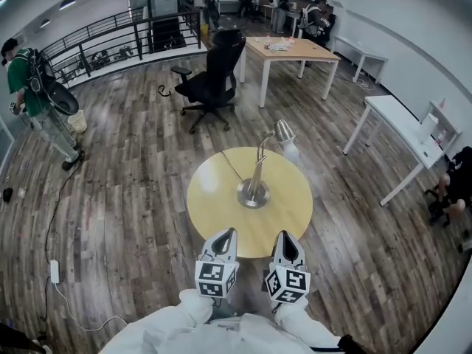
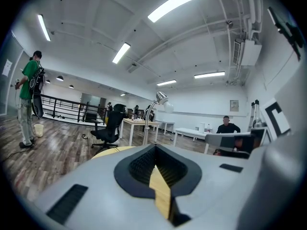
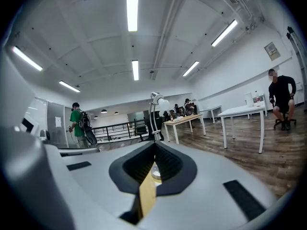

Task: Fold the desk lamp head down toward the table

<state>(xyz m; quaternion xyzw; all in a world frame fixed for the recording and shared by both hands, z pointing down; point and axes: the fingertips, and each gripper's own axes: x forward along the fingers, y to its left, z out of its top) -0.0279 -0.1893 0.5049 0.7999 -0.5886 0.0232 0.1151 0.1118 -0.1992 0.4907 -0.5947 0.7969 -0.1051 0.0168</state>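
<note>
Left gripper (image 1: 229, 233): we hold it over the near rim of the table, jaws pressed together with nothing between them.
Right gripper (image 1: 285, 236): just beside the left one, jaws likewise together and empty.
Desk lamp (image 1: 257, 169): stands near the middle of the round yellow table (image 1: 210, 205), well apart from both grippers.
Lamp base (image 1: 253, 194): round and metallic, flat on the tabletop.
Lamp head (image 1: 283, 130): raised at the top of the stem, leaning away to the right, not folded down.
Cord (image 1: 230, 165): thin dark line from the base toward the far-left rim.
Marker cubes (image 1: 215, 279): black-and-white square patterns, one cube on each gripper.
Wall notice (image 2: 233, 105): framed, print too small for us to read.
Surroundings: black office chair (image 1: 214, 76) and wooden desk (image 1: 291, 50) beyond the table; person in a green top (image 1: 28, 87) at far left.
</note>
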